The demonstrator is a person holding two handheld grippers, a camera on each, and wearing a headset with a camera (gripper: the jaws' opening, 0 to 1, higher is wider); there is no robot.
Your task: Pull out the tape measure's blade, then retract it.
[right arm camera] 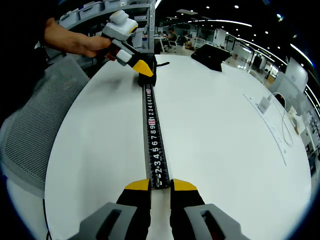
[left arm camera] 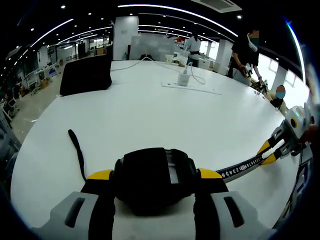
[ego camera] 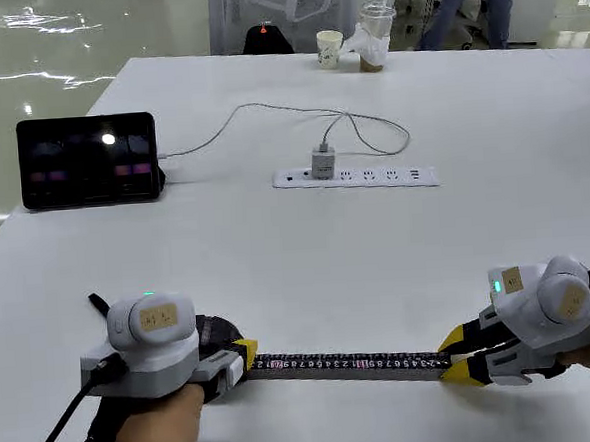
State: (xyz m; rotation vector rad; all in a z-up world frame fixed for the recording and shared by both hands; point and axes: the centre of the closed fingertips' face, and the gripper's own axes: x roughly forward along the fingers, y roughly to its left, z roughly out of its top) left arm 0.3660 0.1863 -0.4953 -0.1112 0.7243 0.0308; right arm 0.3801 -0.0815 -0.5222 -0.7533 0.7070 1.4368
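On the near edge of a white tabletop (ego camera: 278, 272), my left gripper (ego camera: 235, 360) has its yellow-tipped jaws clamped on the black tape measure (left arm camera: 155, 175), one jaw on each side of the case. Off to the right, well apart from it, my right gripper (right arm camera: 160, 186) has its jaws closed on the free end of the blade (right arm camera: 152, 130). That end sits right between the two yellow tips. The blade runs in a straight line from the case to those jaws, lying low along the tabletop with its printed numbers facing up; the lowest numbers are nearest the right jaws. A thin black strap (left arm camera: 76, 150) trails from the case and lies loose on the tabletop beside the left jaws. My hand (right arm camera: 75, 42) is wrapped around the left gripper's handle. Farther back on the tabletop, a dark tablet (ego camera: 88, 159) stands at the left, its screen faintly lit. A white power strip (ego camera: 355, 177) lies near the middle with a white charger (ego camera: 324, 163) plugged into it, and a grey cable (ego camera: 258, 109) curves from the charger toward the tablet. Two cups (ego camera: 331, 48) stand at the far edge.
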